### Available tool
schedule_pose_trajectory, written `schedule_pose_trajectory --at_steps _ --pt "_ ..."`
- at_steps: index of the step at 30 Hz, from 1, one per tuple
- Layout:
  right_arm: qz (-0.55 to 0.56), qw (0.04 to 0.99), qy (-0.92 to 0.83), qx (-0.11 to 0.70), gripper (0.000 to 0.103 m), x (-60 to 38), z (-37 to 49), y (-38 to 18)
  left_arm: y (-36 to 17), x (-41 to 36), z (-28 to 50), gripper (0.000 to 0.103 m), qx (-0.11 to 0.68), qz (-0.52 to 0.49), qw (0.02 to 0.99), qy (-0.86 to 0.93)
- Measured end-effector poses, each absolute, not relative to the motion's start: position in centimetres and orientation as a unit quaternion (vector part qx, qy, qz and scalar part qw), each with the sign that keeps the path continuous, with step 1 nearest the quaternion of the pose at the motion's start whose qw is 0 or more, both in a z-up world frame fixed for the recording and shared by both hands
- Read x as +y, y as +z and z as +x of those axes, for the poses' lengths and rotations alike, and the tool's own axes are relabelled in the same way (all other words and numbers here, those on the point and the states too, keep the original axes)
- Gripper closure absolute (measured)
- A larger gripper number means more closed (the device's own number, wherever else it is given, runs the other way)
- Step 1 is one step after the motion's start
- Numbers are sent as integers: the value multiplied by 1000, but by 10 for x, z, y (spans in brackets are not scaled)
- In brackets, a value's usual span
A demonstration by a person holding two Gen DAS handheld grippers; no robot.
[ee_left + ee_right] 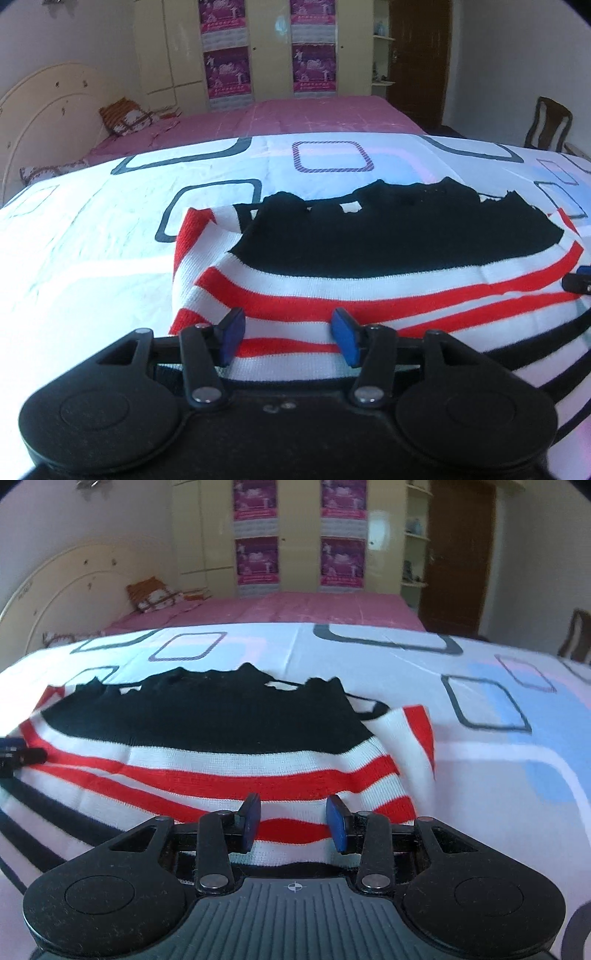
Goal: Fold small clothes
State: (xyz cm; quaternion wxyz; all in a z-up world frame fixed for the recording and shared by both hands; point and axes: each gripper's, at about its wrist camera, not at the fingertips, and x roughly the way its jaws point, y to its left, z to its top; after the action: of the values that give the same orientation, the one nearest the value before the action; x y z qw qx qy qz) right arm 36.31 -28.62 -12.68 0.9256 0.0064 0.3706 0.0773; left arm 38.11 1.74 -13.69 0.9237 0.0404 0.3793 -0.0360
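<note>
Jaws apart over sweater (pixel 369 288), patterned sheet (pixel 92 251), wardrobe (pixel 266 48)

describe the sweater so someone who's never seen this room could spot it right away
Find the white bedsheet printed with rounded squares, in front of the pink bed. The sweater lies flat on that sheet. It alone is knitted, with red and white stripes below a solid black chest.
</note>
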Motion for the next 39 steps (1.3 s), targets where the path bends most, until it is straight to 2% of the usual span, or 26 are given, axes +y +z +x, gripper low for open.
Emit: schedule_pose_trajectory --at_steps 11,18,29,34,39 --pt "35 925 146 348 65 -244 339 -94 -113 2 350 51 373 16 926 -61" --pt "9 916 165 364 65 -210 324 -107 -135 7 328 46 381 35 922 -62" --pt "-7 921 70 383 65 -261 298 -124 -144 24 324 46 387 37 917 -87" --pt "-34 918 57 392 65 -252 291 -122 -138 25 325 47 399 32 912 -86" --pt "-20 915 55 400 65 -252 287 -119 -127 32 317 36 410 7 908 -81"
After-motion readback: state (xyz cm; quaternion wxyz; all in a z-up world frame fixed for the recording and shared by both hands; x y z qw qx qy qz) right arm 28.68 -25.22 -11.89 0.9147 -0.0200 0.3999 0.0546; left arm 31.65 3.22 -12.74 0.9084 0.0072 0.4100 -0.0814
